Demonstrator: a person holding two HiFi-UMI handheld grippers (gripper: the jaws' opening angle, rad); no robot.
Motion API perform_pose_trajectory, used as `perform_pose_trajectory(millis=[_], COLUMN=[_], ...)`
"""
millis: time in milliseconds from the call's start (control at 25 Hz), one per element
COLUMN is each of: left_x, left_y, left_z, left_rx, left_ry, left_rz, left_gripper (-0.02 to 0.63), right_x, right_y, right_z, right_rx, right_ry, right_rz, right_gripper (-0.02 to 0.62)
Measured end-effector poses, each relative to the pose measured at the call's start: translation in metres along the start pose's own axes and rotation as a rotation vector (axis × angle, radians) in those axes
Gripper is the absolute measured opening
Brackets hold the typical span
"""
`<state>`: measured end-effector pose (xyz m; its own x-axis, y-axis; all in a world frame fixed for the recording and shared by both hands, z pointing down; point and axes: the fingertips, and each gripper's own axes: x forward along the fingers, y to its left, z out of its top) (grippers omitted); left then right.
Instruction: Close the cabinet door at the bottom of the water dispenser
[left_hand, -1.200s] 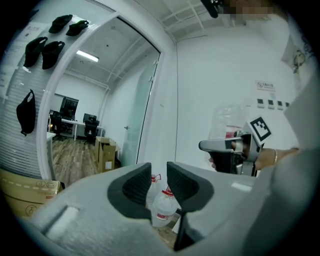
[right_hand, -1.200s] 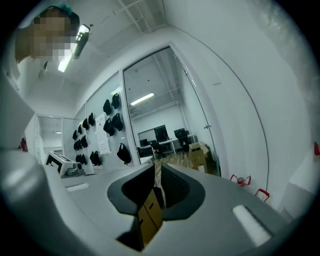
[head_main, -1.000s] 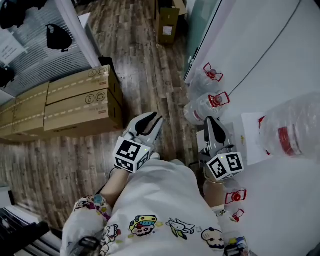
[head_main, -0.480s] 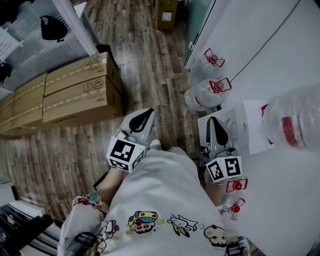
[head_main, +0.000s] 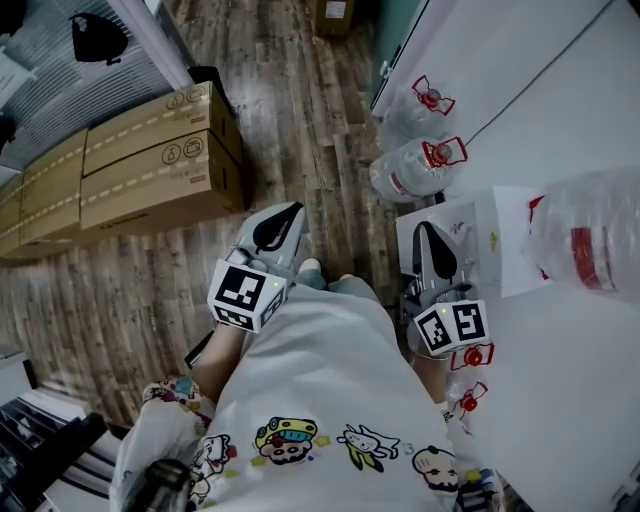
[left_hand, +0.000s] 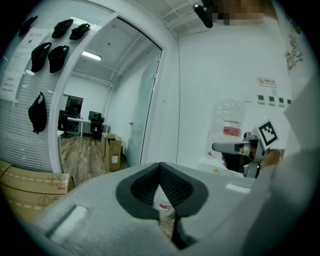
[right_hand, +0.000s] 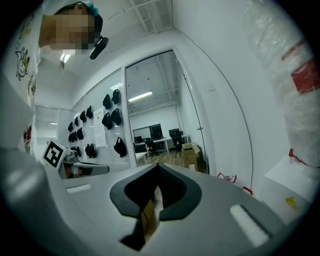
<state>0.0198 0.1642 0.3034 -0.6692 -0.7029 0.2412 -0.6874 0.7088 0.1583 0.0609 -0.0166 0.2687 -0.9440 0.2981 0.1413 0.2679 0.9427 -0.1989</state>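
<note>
The water dispenser (head_main: 462, 232) shows only as a white top at the right of the head view, with a large clear bottle (head_main: 585, 240) bearing a red label standing on it. Its bottom cabinet door is hidden in every view. My left gripper (head_main: 286, 214) hangs over the wood floor to the dispenser's left, jaws shut with nothing in them. My right gripper (head_main: 424, 232) is over the dispenser's front edge, shut and holding nothing. In the left gripper view my own jaws (left_hand: 161, 168) meet, and the right gripper (left_hand: 239, 148) shows beside the bottle (left_hand: 229, 127). The right gripper view shows closed jaws (right_hand: 159, 170).
Two empty water jugs (head_main: 412, 172) with red handles lie on the floor by the white wall. Stacked cardboard boxes (head_main: 150, 165) stand at the left against a glass partition. Red-capped bottles (head_main: 470, 356) sit low beside the dispenser. My own clothing fills the lower middle.
The left gripper's jaws, open a second ago, have shut on nothing. Both grippers have sunk a little beside the dispenser.
</note>
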Motion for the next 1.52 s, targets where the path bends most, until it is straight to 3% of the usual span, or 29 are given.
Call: perform_pose_trajectory(millis=[1520], left_x=[0.008], left_y=[0.014], left_z=[0.000], left_rx=[0.013], left_ry=[-0.004], left_rz=[0.002], left_gripper=[0.000], right_x=[0.023], right_y=[-0.003], right_z=[-0.009], right_rx=[0.030], right_ry=[0.021], right_rz=[-0.009], right_gripper=[0.008])
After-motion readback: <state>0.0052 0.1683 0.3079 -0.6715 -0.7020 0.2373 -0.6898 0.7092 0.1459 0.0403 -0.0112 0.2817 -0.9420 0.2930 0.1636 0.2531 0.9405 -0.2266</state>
